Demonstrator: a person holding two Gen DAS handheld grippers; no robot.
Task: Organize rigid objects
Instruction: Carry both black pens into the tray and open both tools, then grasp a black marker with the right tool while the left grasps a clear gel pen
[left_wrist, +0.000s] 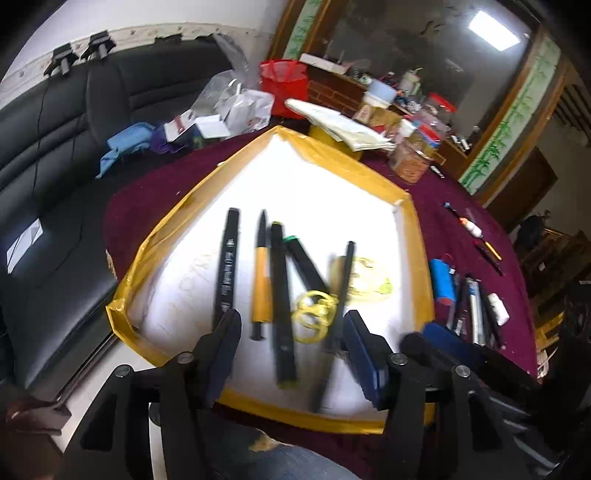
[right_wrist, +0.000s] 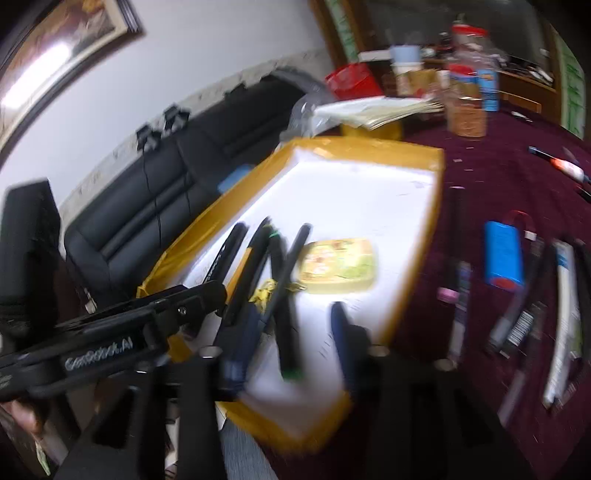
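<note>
**Mia:** What is on the table (left_wrist: 436, 221)?

**Ben:** A dark red cloth covers it. On the cloth sits a flat white tray (left_wrist: 402, 206) with a yellow taped rim. The tray's near edge is close to the table's near edge.

**Mia:** What lies in the tray?

**Ben:** Pens, side by side, pointing from the near edge toward the far edge. At the left there is a black marker (left_wrist: 226, 269) with white writing. Next to it is a yellow and black pen (left_wrist: 260, 280). Then comes a long black pen (left_wrist: 281, 306), and a black pen with a green tip (left_wrist: 304, 264) leaning across behind it. A thin black pen (left_wrist: 334, 321) lies tilted to their right, and its picture is blurred.

**Mia:** Anything else in there?

**Ben:** Some yellow rubber bands (left_wrist: 314, 314) lie between the pens. A small yellow tin (right_wrist: 338, 266) sits to the right of the pens, toward the tray's right edge.

**Mia:** What are the grippers doing?

**Ben:** The left gripper (left_wrist: 291, 332) hangs over the tray's near edge. Its jaws are spread apart and nothing is pinched in them. The right gripper (right_wrist: 291, 325) is over the tray's near edge too, with its jaws let go. Pens lie below the gap, but the pads do not press on them.

**Mia:** What is outside the tray?

**Ben:** On the cloth by the tray's right edge lies a blue battery pack (right_wrist: 504, 258). More pens (right_wrist: 561, 314) lie in a bunch beyond it.
</note>
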